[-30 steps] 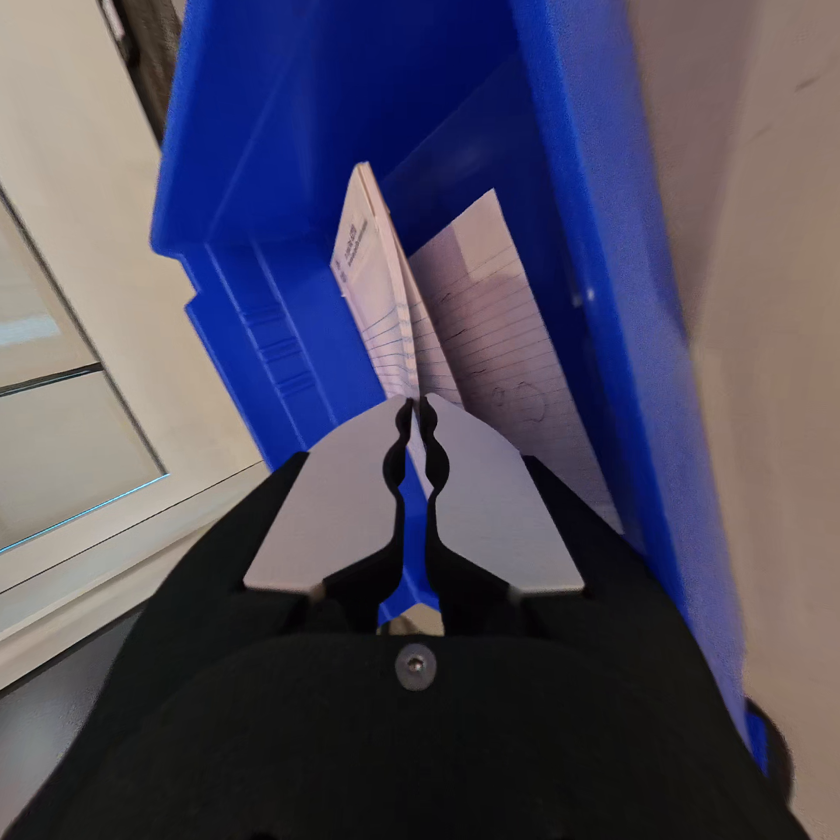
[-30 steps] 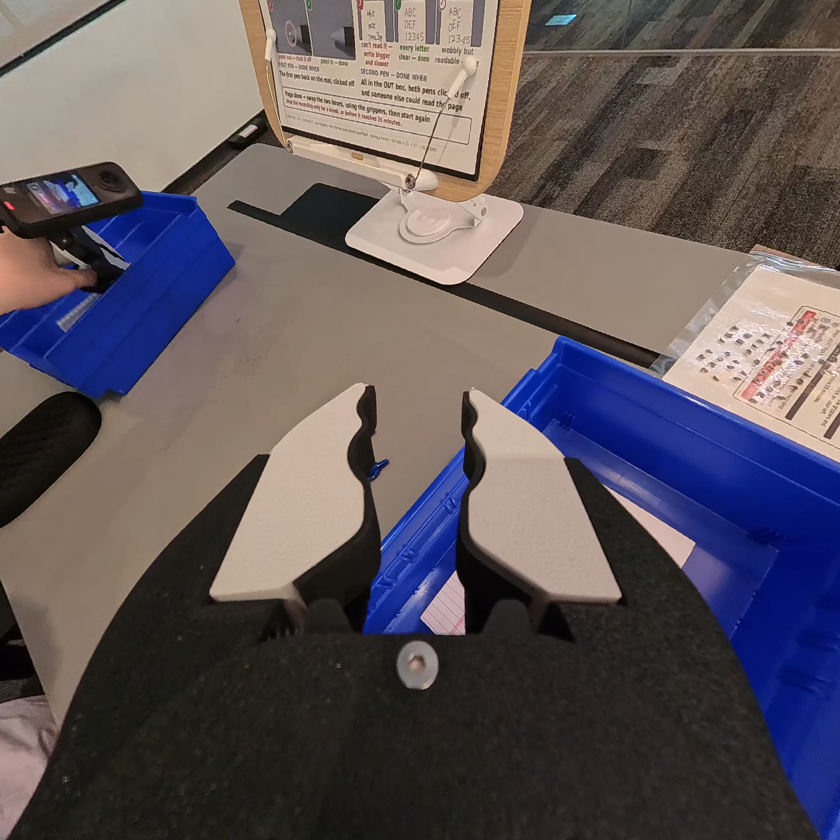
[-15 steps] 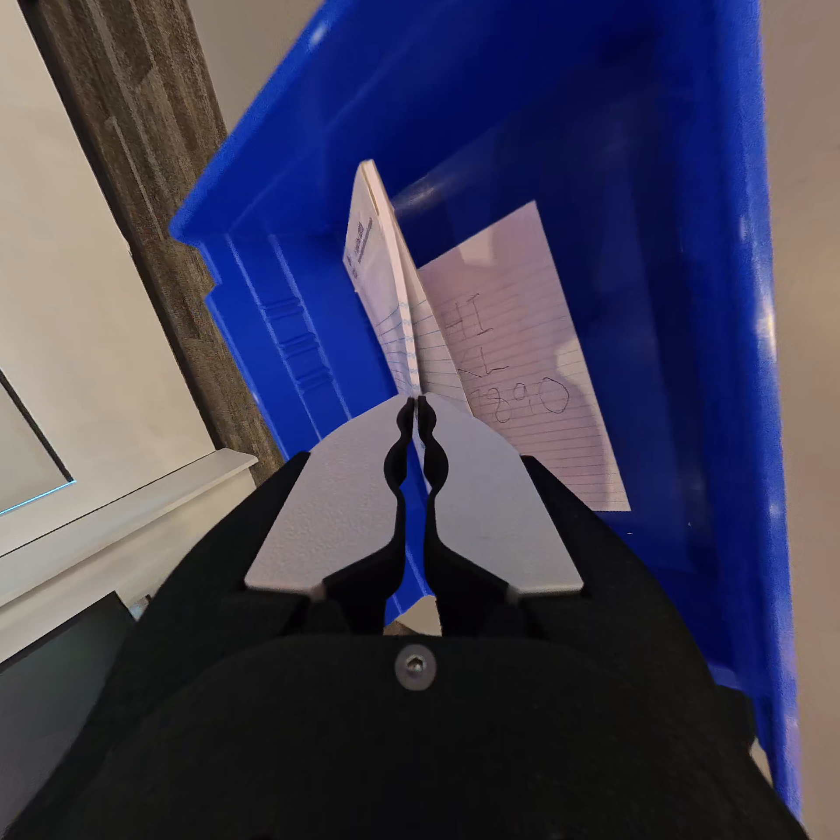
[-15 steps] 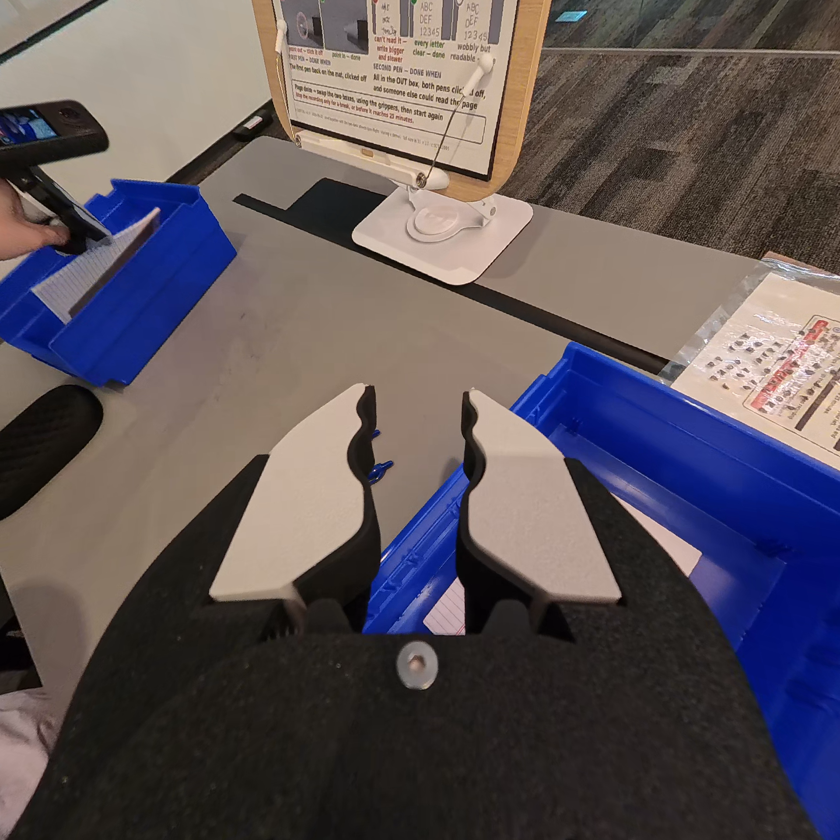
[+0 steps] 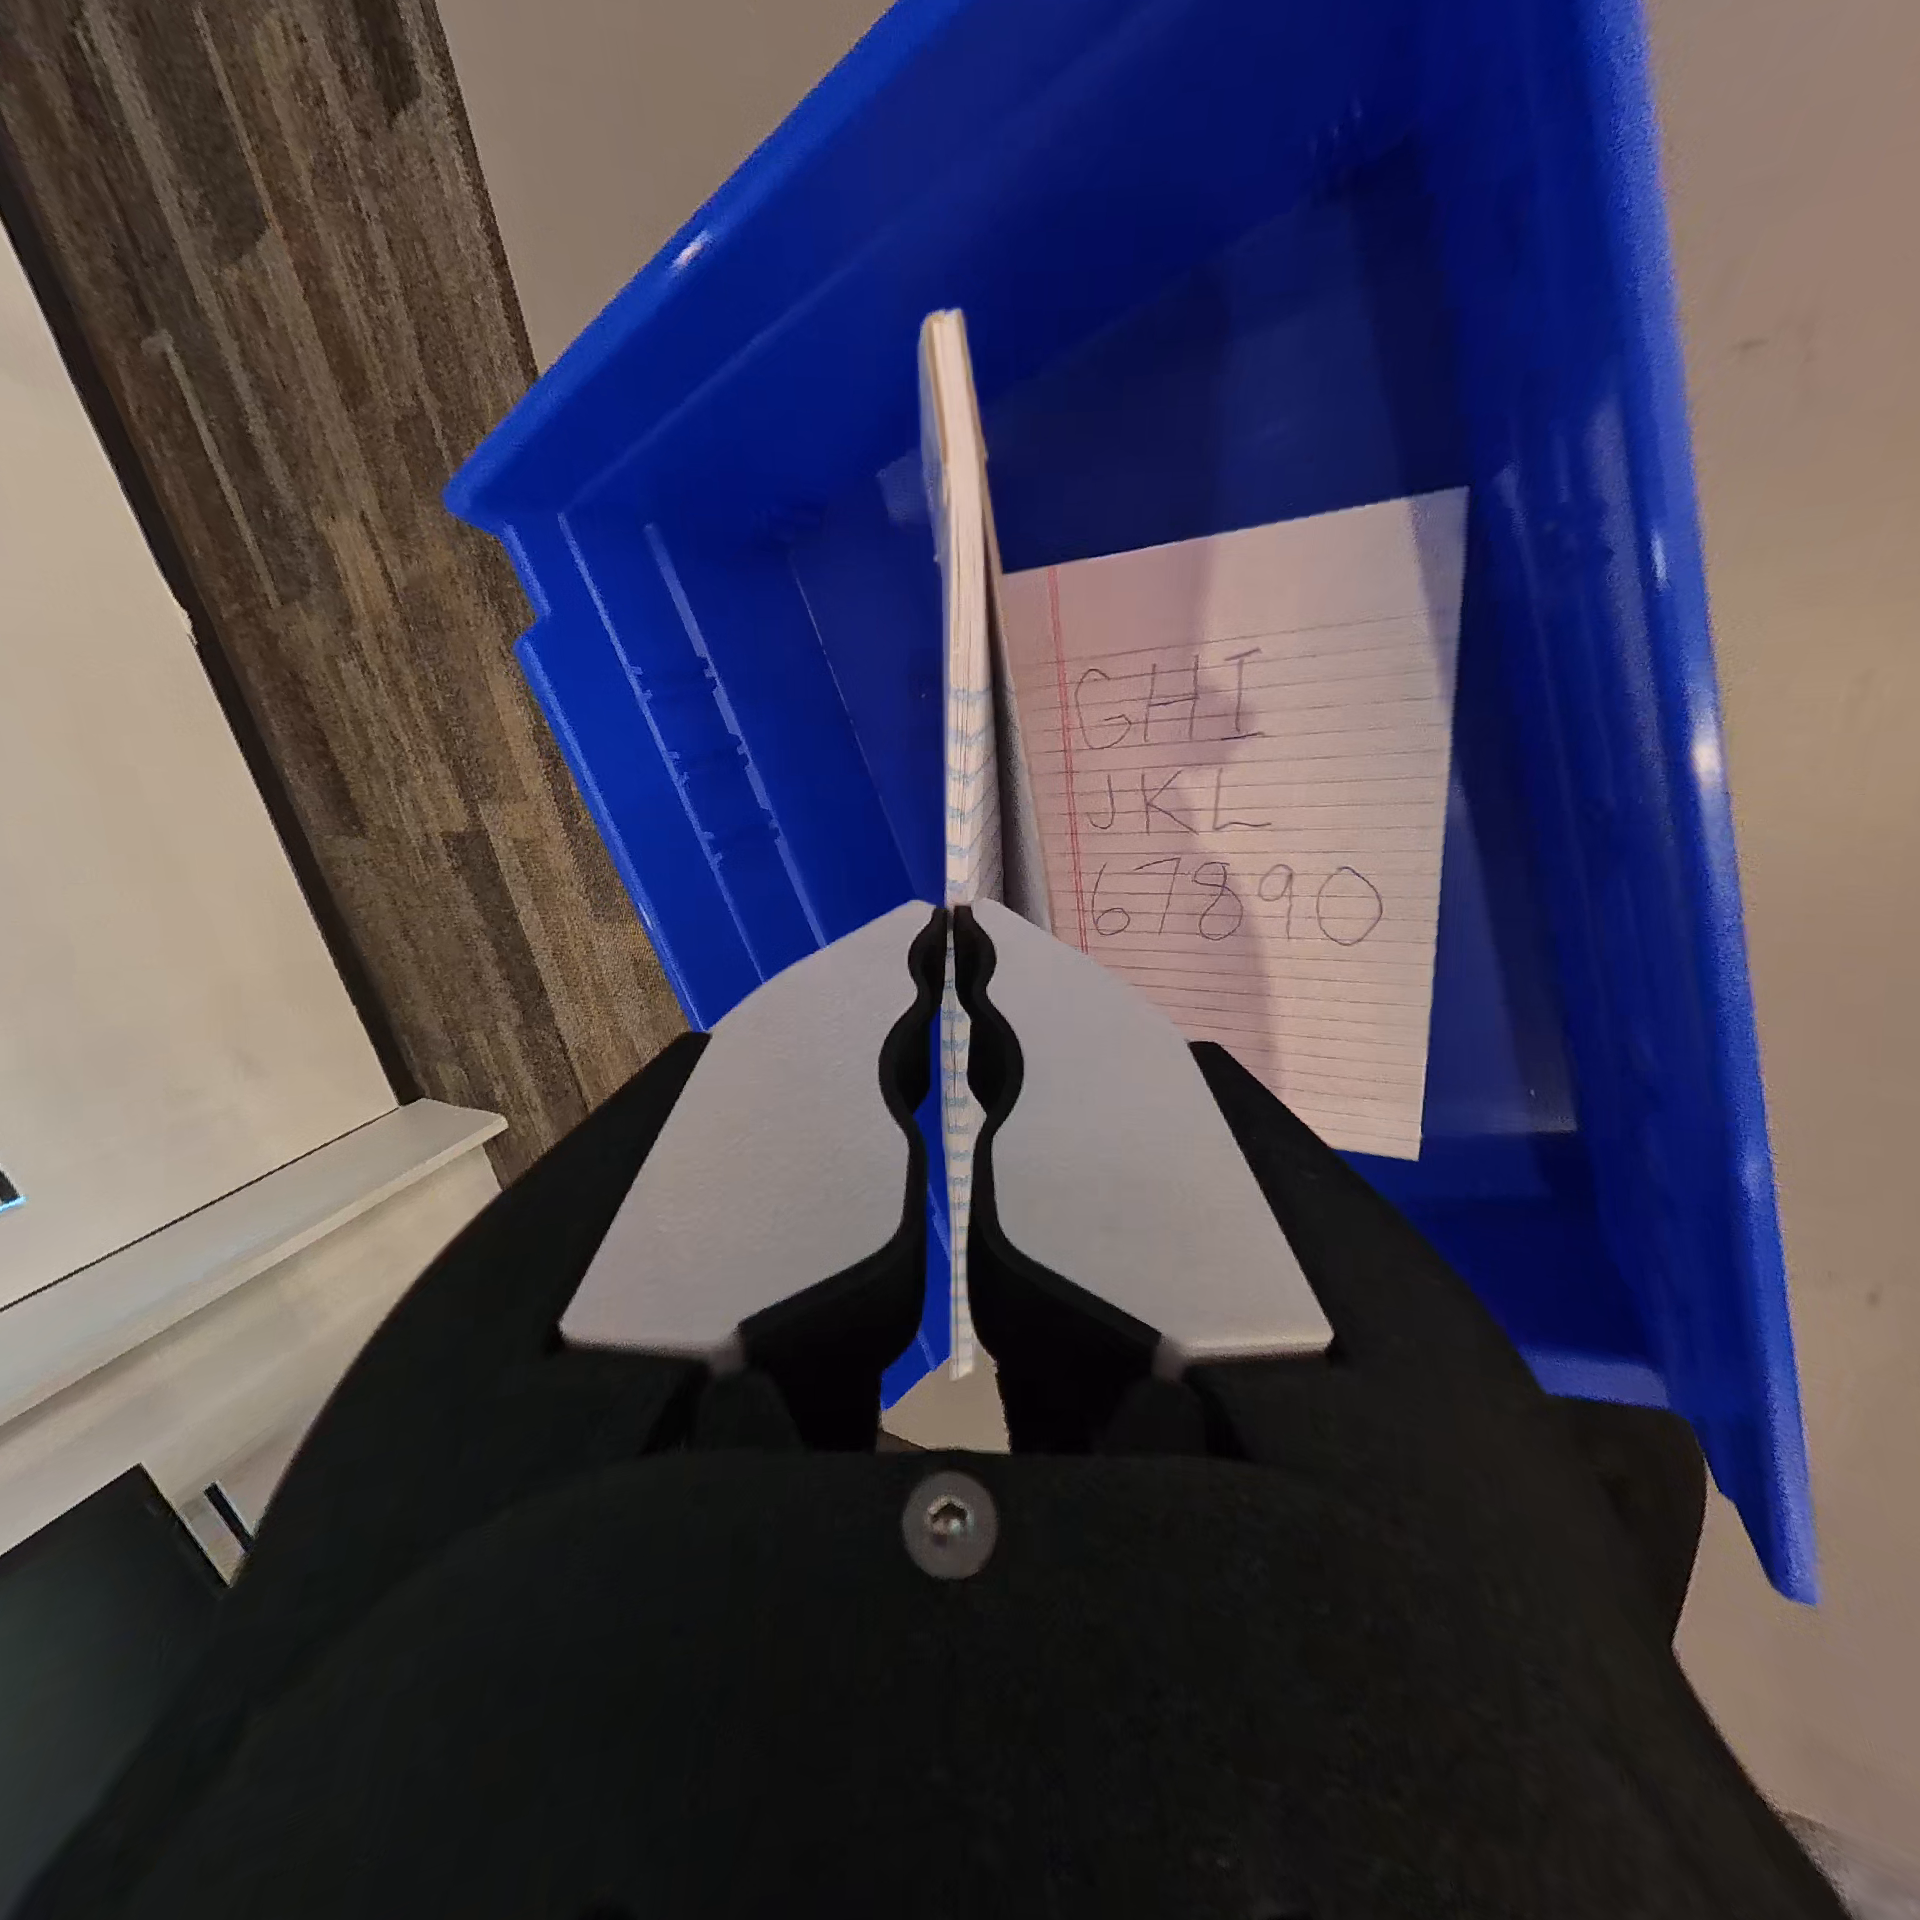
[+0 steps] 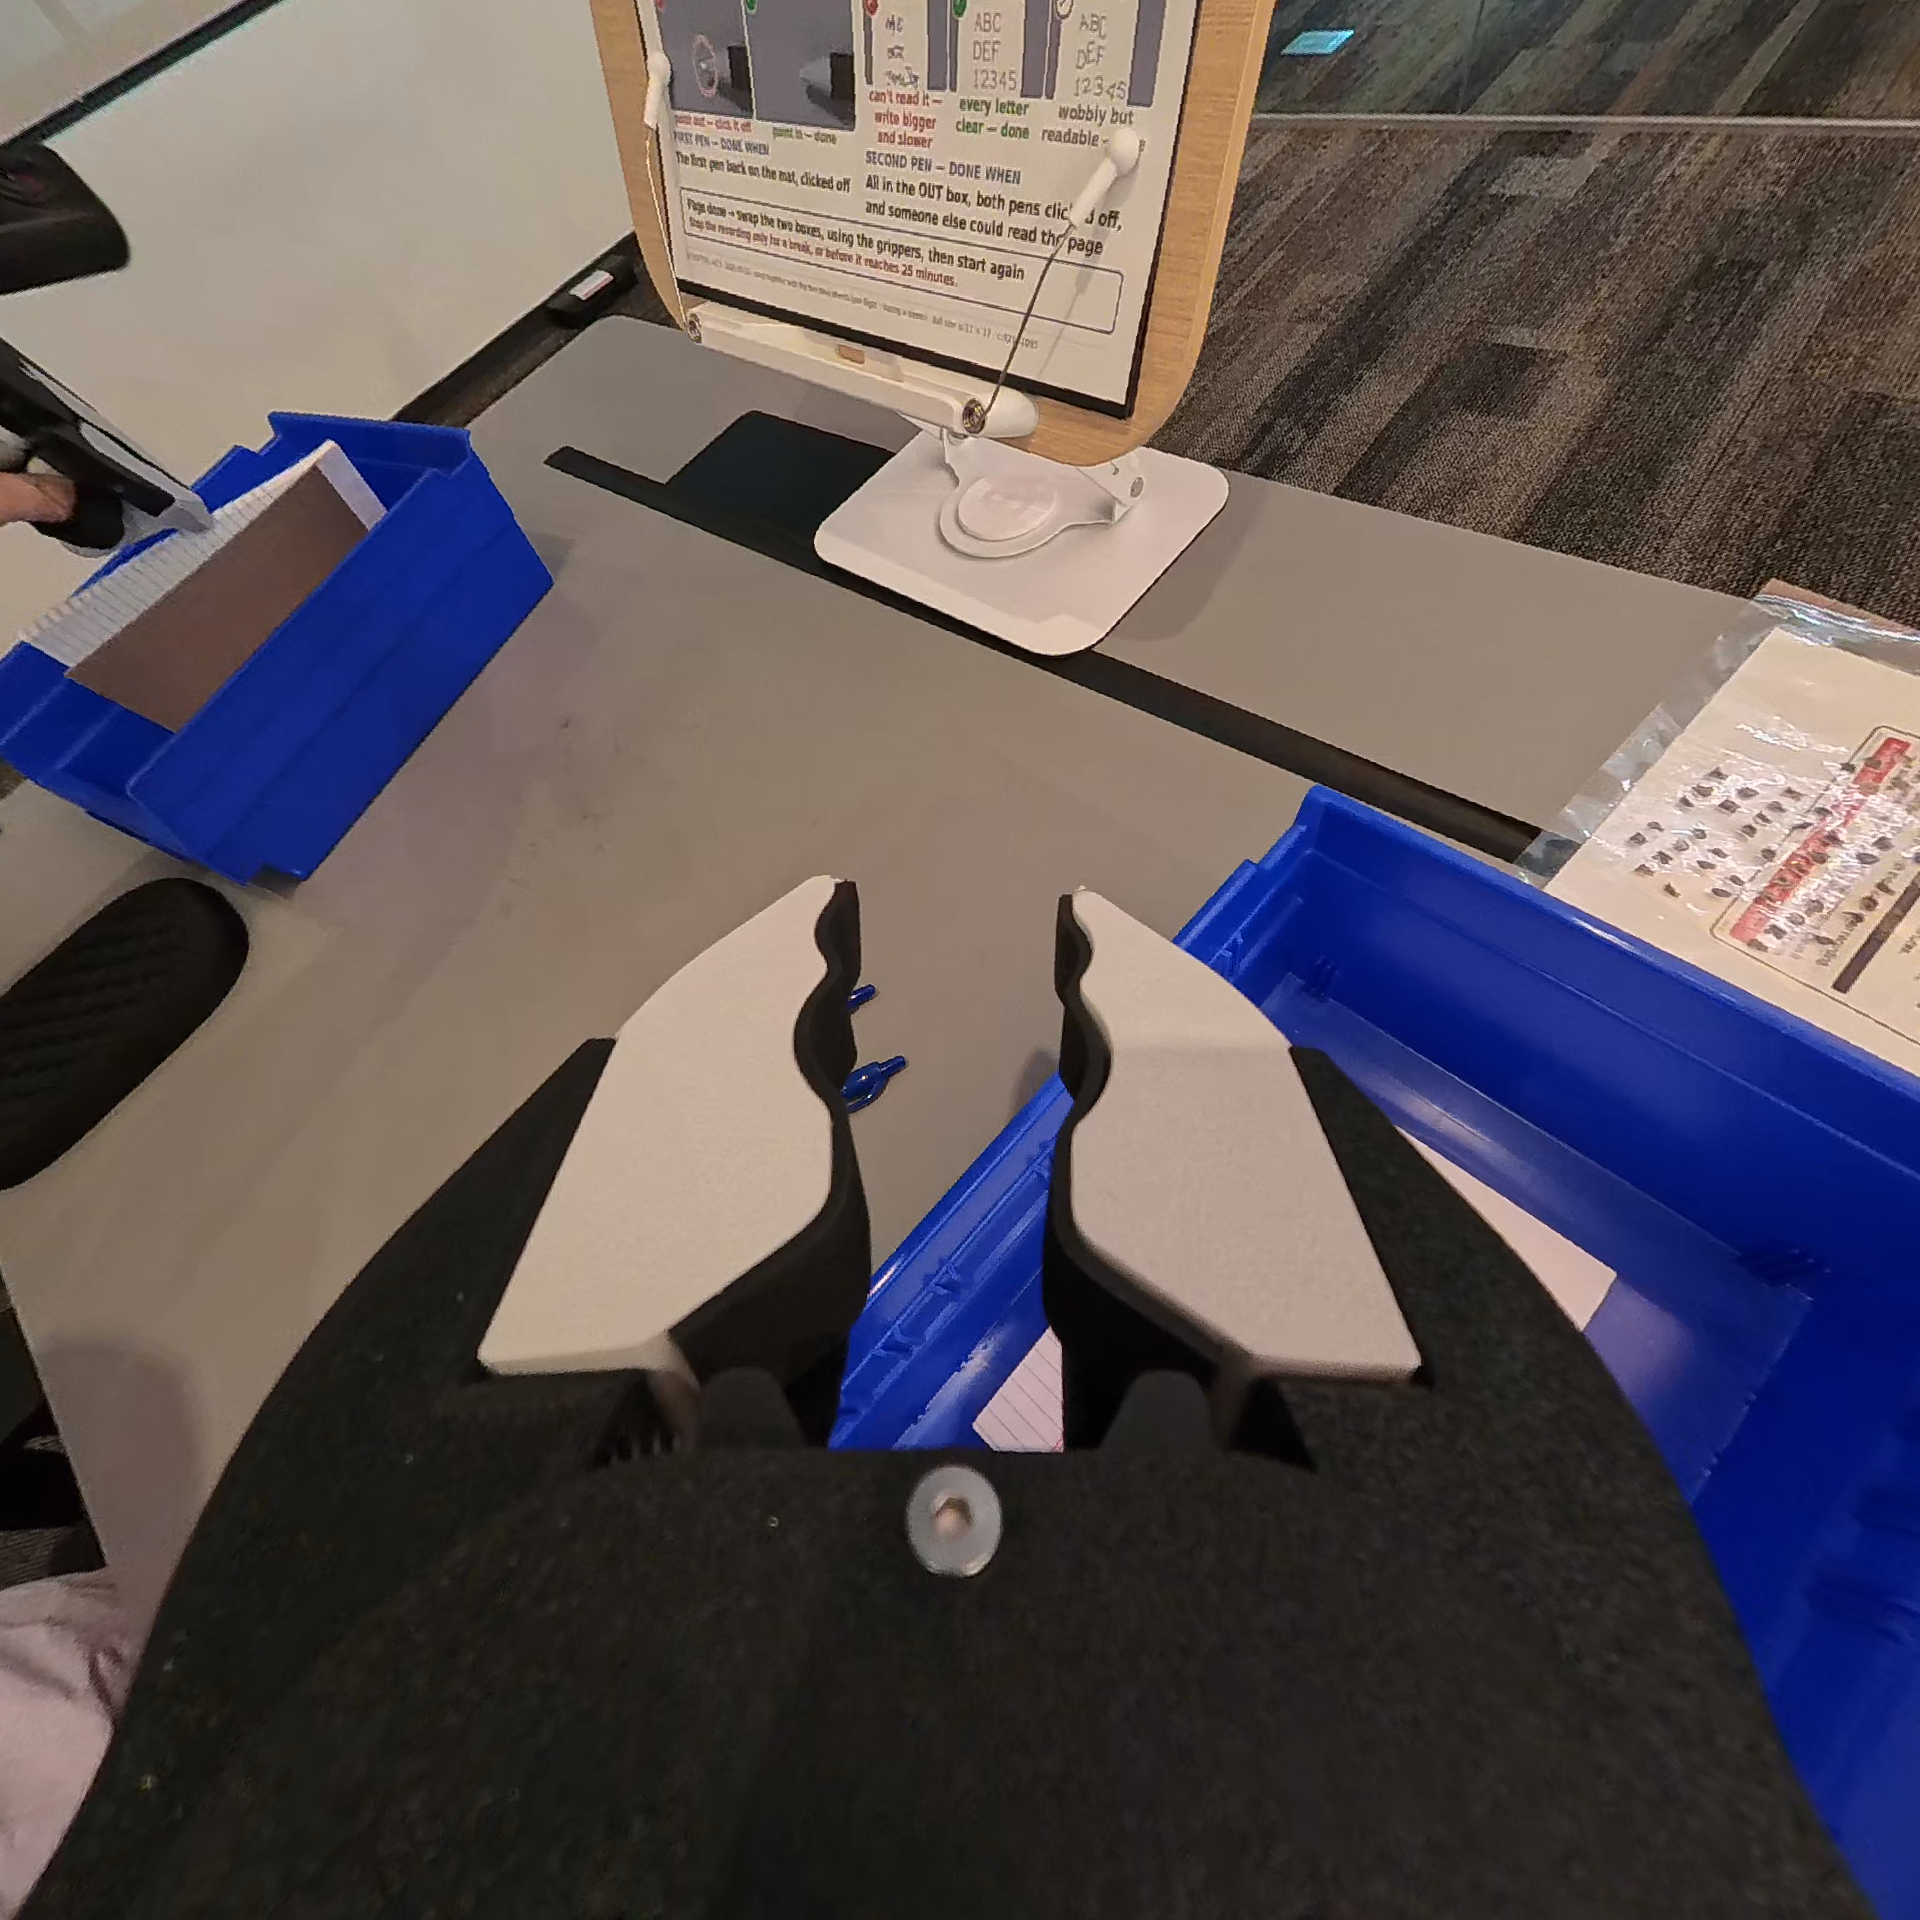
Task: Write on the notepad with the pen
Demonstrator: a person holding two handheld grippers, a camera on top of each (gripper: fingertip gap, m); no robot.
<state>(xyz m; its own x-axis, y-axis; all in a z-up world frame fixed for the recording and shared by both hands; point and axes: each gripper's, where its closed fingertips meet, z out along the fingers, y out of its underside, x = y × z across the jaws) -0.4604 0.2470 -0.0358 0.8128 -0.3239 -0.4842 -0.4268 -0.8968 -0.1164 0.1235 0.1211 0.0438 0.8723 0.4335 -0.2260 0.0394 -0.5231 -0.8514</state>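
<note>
Pinching the notepad (image 5: 966,665) edge-on between its fingertips, the left gripper (image 5: 952,914) holds the pad over the left bin (image 5: 1226,260), with the jaws closed flat against the pages. From the right wrist view the pad (image 6: 223,582) is seen tilted, its brown backing facing outward, its lower part inside the bin (image 6: 343,665) and its upper edge held by the left gripper (image 6: 182,509); a person's hand (image 6: 31,499) is partly visible behind it at the frame edge. One loose lined sheet (image 5: 1247,810) bearing handwriting lies flat on the left bin's floor, just beside the held pad. The right gripper (image 6: 956,899) is spread apart and empty, hovering above the grey table (image 6: 644,852) at the near left corner of the right bin (image 6: 1558,997). Lined paper (image 6: 1023,1397) lies in that bin, mostly hidden behind the right finger. Two small blue pen ends (image 6: 868,1039) show on the table just beyond the left finger; the rest of each pen is hidden, so their full position cannot be told. An instruction board (image 6: 935,156) on a white stand (image 6: 1023,530) sits at the table's far side, behind a black mat (image 6: 769,468). A plastic-wrapped printed sheet (image 6: 1787,831) lies beyond the right bin. A black chair armrest (image 6: 94,997) shows at the left edge
</note>
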